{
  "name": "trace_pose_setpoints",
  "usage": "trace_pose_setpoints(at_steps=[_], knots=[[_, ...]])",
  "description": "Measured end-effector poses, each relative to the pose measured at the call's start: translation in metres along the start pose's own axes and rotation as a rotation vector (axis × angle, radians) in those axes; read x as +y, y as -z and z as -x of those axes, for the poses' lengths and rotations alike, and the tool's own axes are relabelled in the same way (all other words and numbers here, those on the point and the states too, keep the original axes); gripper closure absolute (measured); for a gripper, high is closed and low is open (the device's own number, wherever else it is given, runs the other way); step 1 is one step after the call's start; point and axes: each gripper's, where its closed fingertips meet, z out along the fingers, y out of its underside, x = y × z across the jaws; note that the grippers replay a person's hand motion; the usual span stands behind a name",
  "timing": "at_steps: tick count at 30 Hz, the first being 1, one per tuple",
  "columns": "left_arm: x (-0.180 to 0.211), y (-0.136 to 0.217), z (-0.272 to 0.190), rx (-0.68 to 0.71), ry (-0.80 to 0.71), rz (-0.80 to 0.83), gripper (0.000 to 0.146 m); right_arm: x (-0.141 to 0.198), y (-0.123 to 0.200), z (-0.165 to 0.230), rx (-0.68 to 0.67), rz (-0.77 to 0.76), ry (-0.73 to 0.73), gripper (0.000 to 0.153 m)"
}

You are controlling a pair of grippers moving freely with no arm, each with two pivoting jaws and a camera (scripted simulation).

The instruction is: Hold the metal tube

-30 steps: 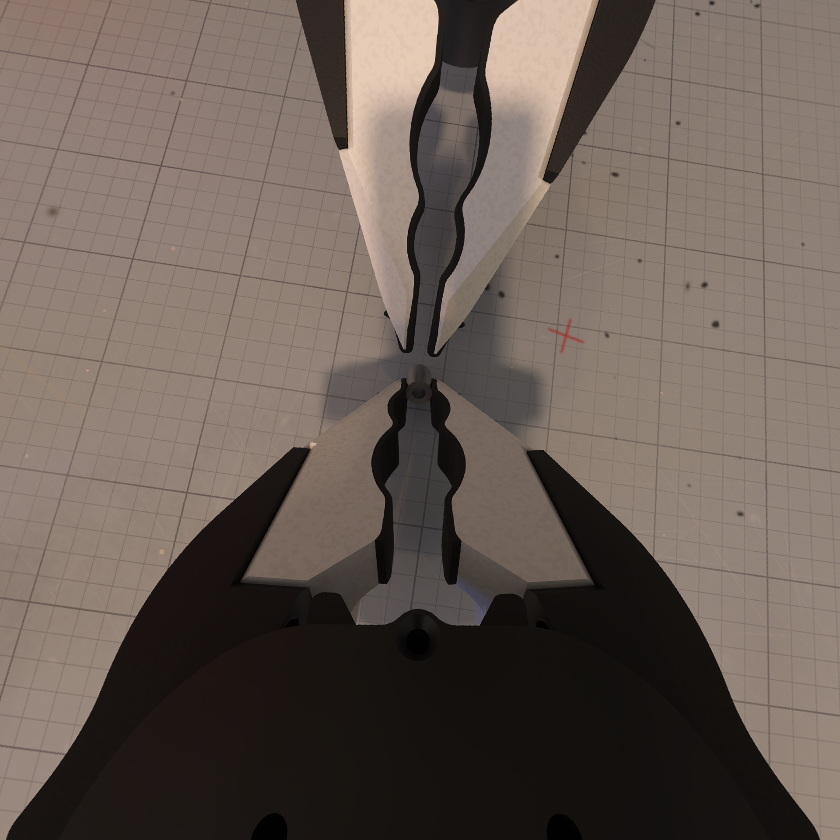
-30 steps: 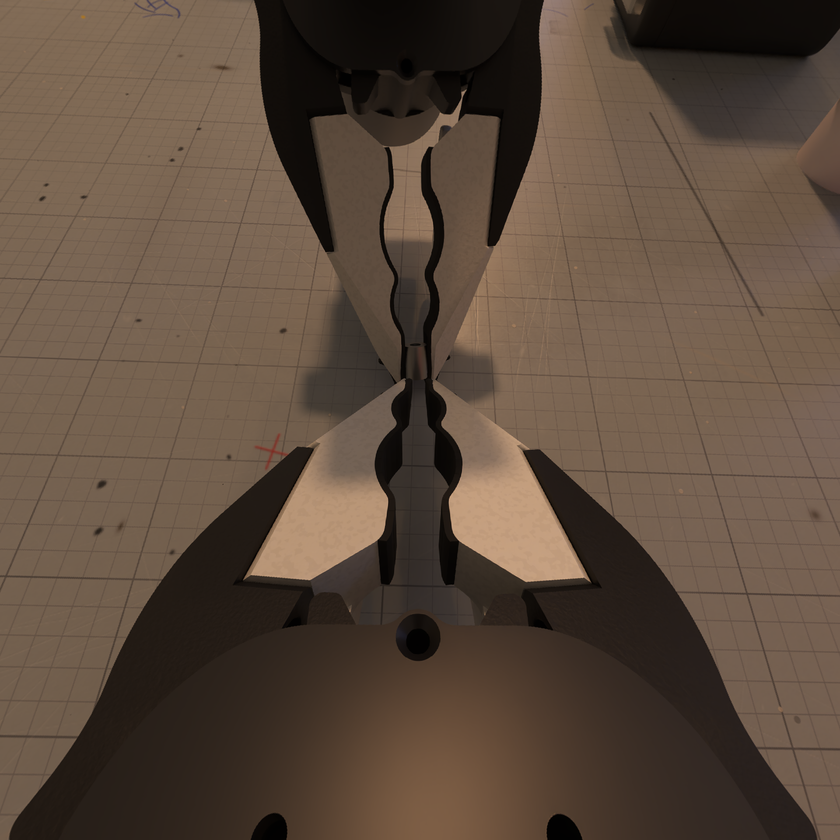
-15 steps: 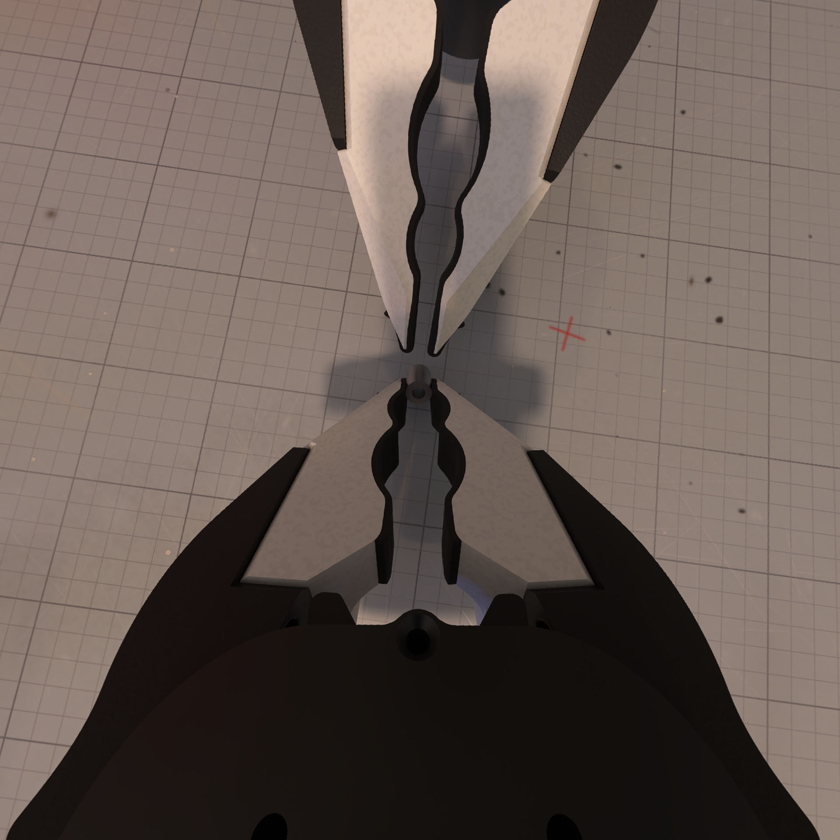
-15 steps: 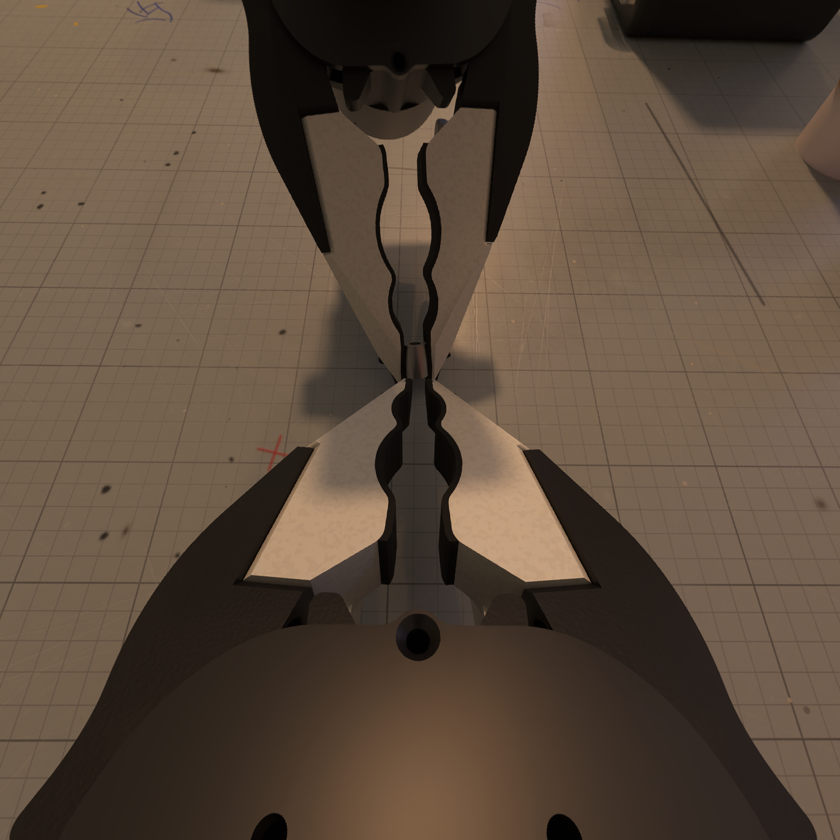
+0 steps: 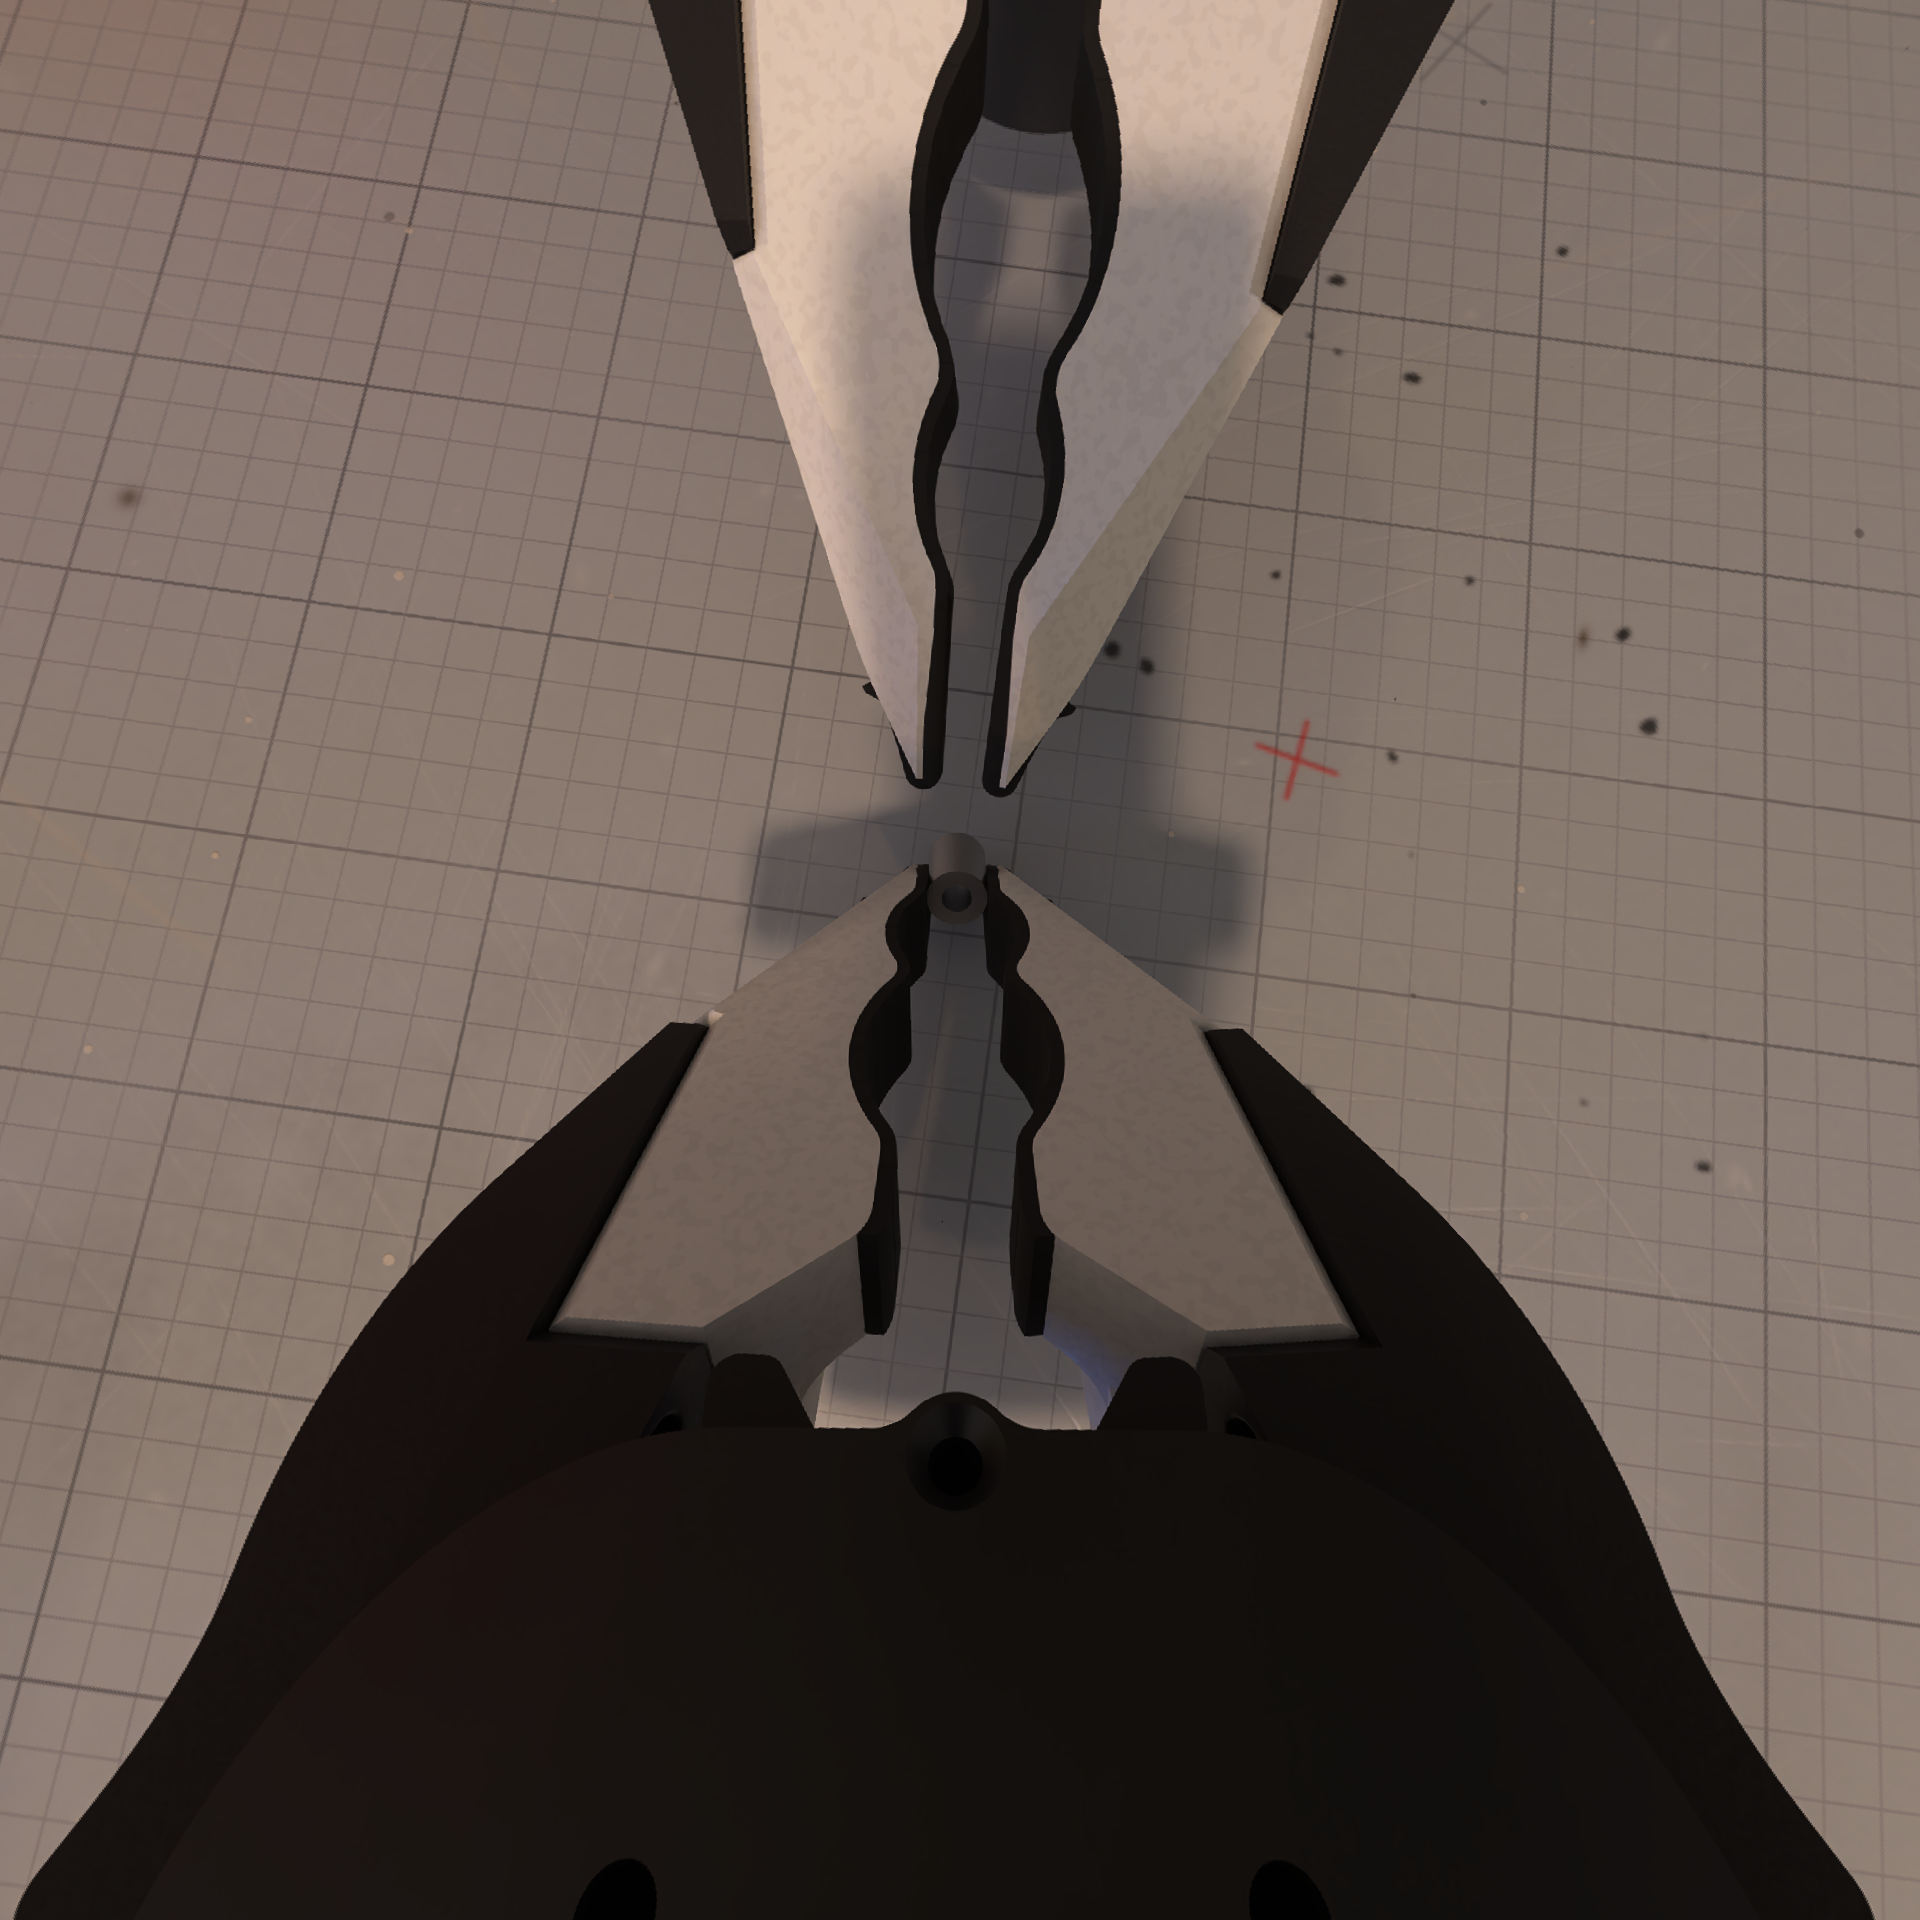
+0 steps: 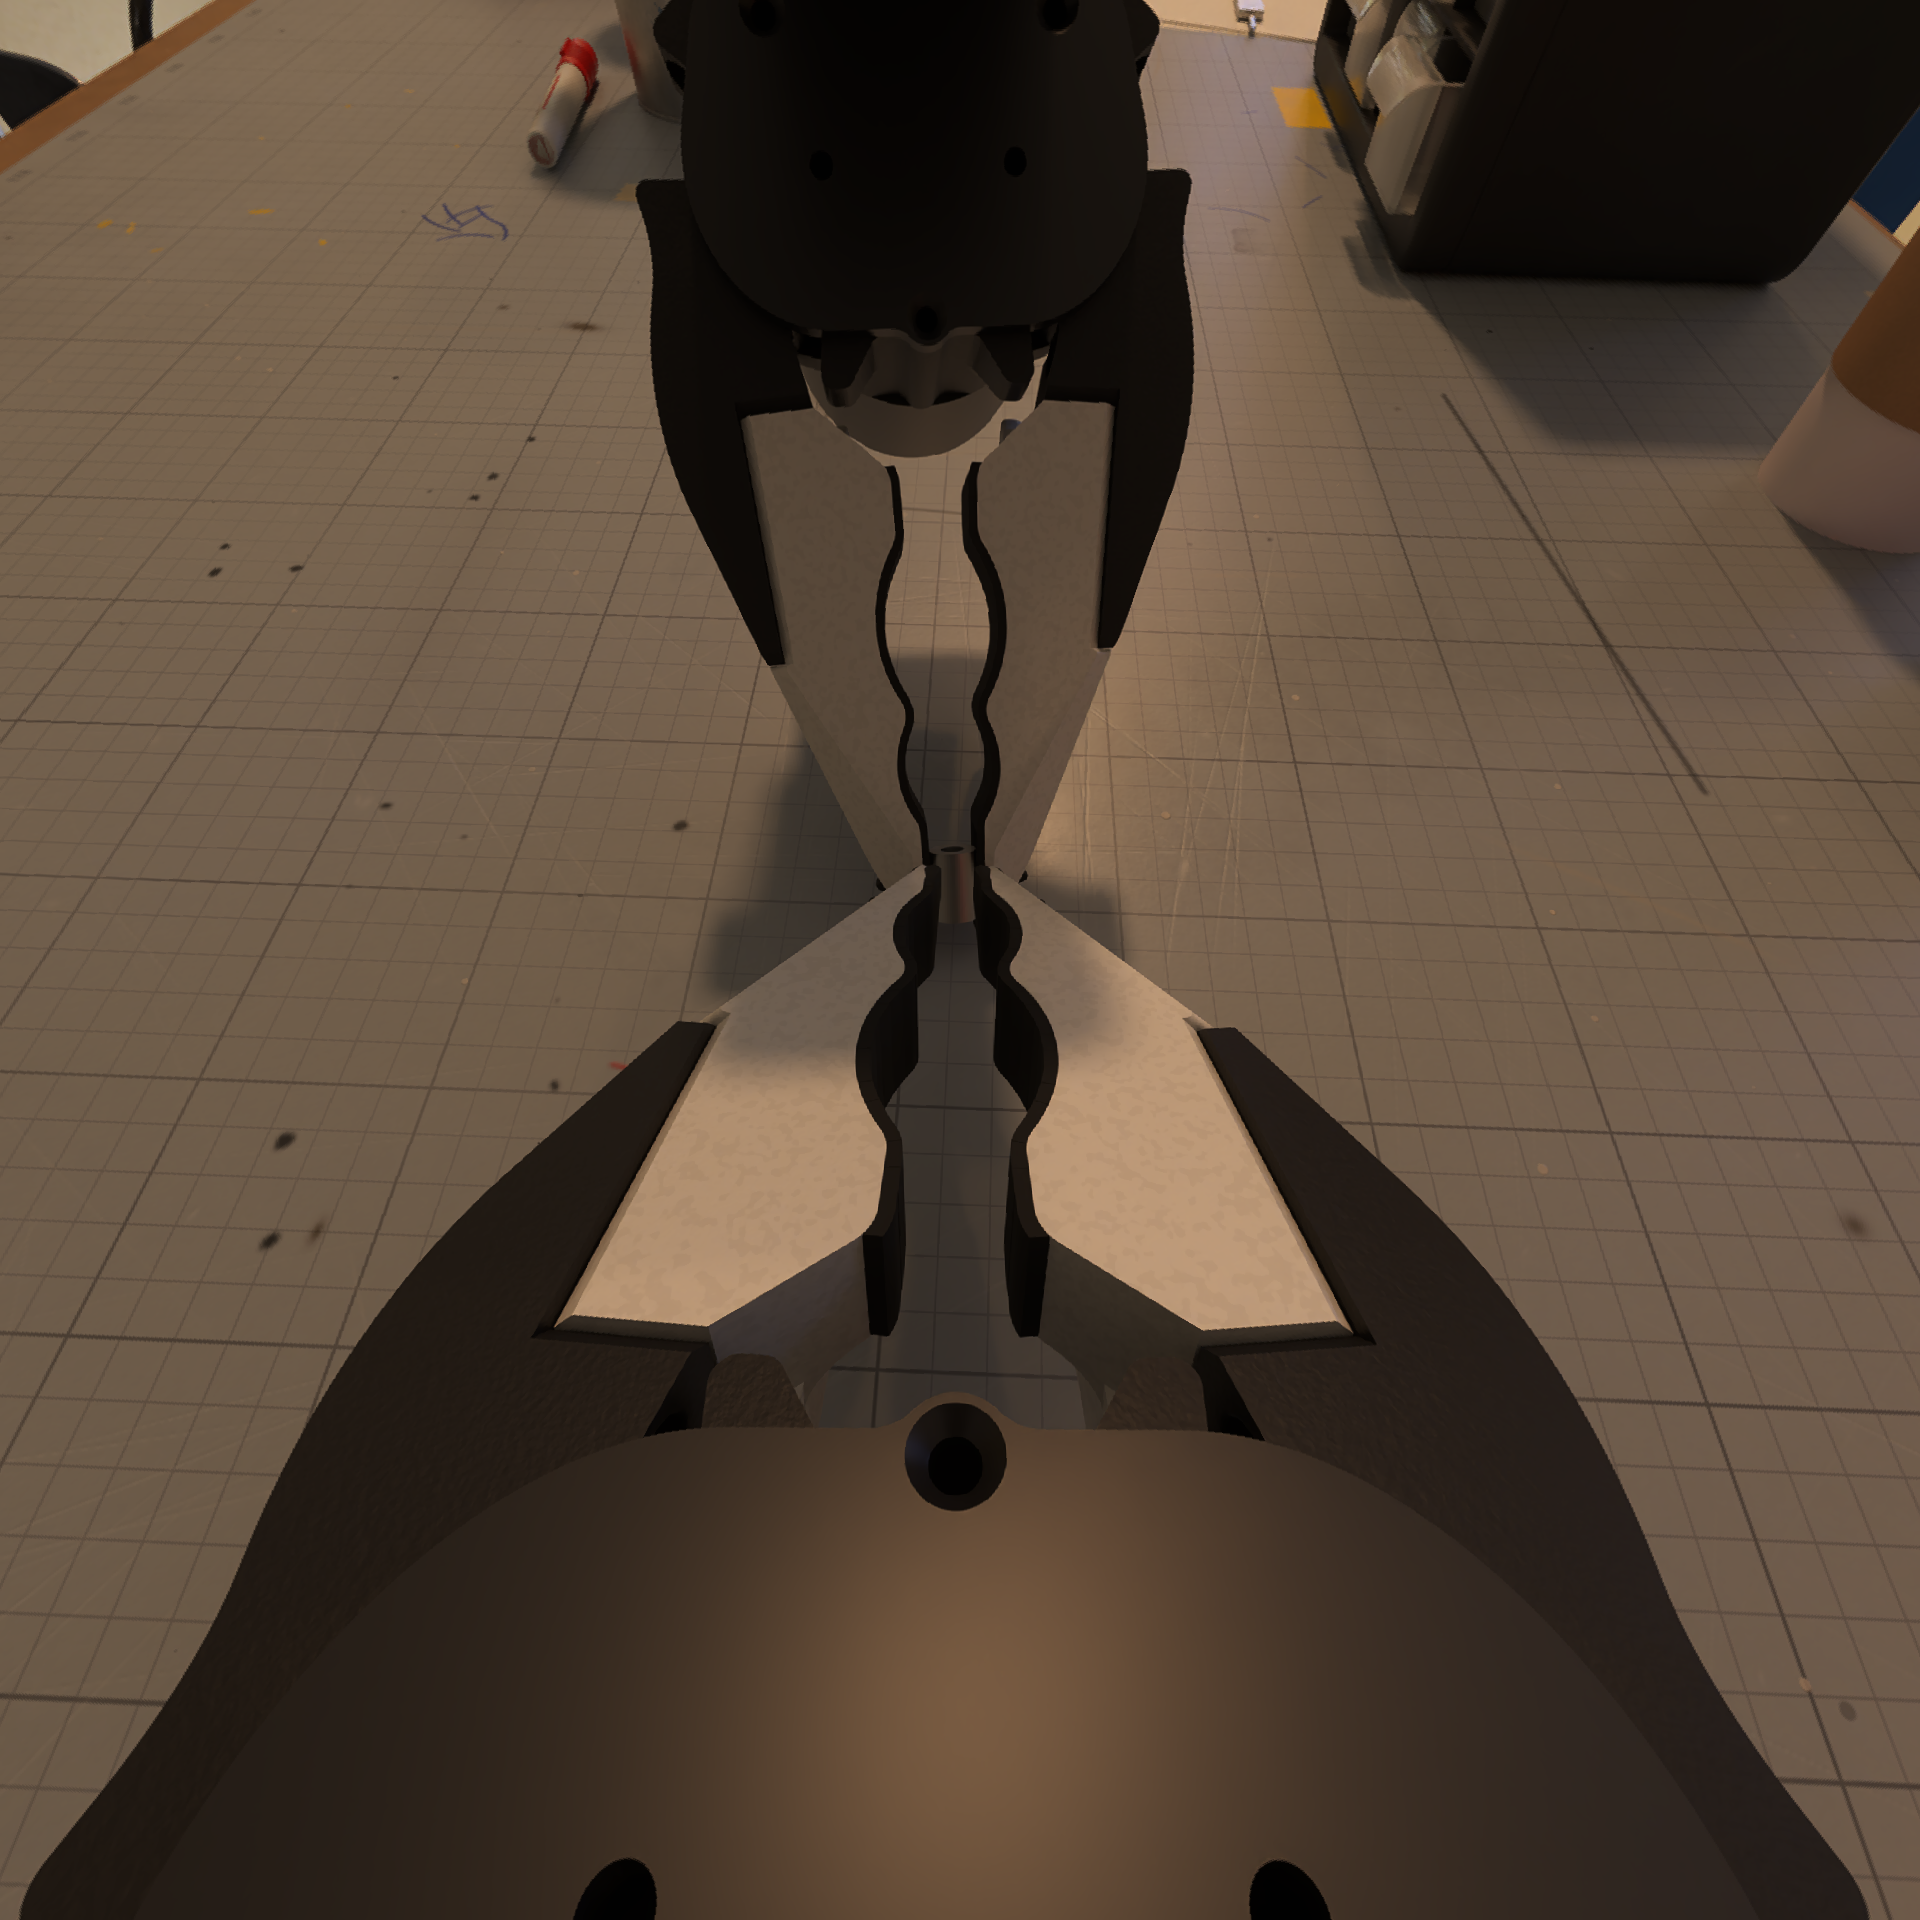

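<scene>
We see metal tube (image 5: 957, 883) mid-frame, above surface (image 5: 312, 727), pinched at left claw (image 5: 957, 881) tips. Right claw (image 5: 961, 779) slightly spread, apart, likely lined up for second grip.

Metal tube (image 5: 957, 896) between the left gripper (image 5: 957, 883) tips: dull grey, smooth, matt; both grippers' fingers (image 6: 769, 1143) speckled pale matt plastic with black rubbery-looking pads; shells matt black; mat (image 5: 312, 727) beneath matt grey, gridded, scratched, ink-spotted
</scene>
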Motion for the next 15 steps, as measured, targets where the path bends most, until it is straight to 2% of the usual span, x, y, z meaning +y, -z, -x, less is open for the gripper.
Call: trace_pose_setpoints(at_steps=[15], knots=[[0.0002, 0.0001, -0.0002, 0.008, -0.002, 0.009, 0.137, 0.0043, -0.0014, -0.0006, 0.002, 0.024, -0.017, 0.147]])
